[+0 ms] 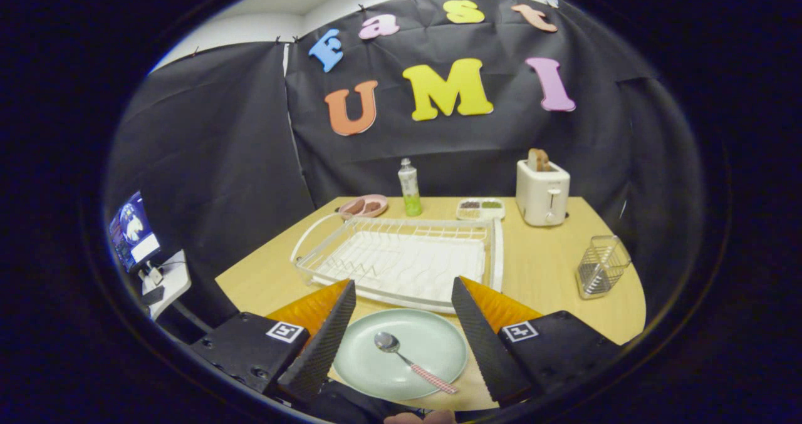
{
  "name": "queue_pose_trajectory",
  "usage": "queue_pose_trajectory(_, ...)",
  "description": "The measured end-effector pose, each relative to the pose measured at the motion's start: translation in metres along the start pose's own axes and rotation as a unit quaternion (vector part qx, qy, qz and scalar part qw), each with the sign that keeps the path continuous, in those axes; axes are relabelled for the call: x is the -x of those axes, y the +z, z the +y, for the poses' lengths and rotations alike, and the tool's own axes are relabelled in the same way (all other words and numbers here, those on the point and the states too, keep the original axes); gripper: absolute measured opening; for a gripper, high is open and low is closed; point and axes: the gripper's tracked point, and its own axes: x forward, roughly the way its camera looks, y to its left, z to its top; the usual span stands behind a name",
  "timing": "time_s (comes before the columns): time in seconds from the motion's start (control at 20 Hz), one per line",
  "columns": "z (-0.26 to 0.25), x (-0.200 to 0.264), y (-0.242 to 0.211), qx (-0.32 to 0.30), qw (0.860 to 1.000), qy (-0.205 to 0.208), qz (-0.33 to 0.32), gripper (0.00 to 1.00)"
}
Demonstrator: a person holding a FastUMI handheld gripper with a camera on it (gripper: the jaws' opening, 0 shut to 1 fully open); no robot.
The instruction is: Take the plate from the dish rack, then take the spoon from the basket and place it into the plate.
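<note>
Two dark, ridged fingers of the gripper (401, 342) stood wide apart at the bottom of the frame, holding nothing, with the pale green plate (401, 361) lying flat on the wooden table (545, 267) between them. On the plate rested the spoon (413, 361), its metal bowl near the plate's centre and its red-and-white checked handle (pointing toward the lower right) reaching almost to the rim. Neither finger touched plate or spoon.

Just beyond the fingertips, at centre frame, sat the white wire dish rack (401, 261) on its tray. To the right of the frame, well apart from the rack, a small wire basket (603, 266) stood near the table's edge. Along the table's far side, from left to right, were a pink dish (363, 206) with brown food, a bottle (410, 188) of green liquid standing upright, a white divided tray (480, 208) and a cream toaster (542, 191) with slices of bread sticking out of its top. At the left of the frame, off the table, a lit screen (133, 231) stood on a small stand.
</note>
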Motion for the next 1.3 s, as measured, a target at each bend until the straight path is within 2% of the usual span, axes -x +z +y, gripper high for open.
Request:
queue_pose_trajectory(0.2,-0.019,0.02,0.029,0.002,0.993,-0.072,-0.089,1.0)
queue_pose_trajectory(0.45,-0.012,0.037,0.043,-0.004,0.981,-0.098,-0.165,1.0)
queue_pose_trajectory(0.75,0.001,0.032,0.03,0.039,0.978,-0.112,-0.174,1.0)
queue_pose_trajectory(1.3,-0.004,0.015,0.02,0.014,0.978,-0.121,-0.168,1.0)
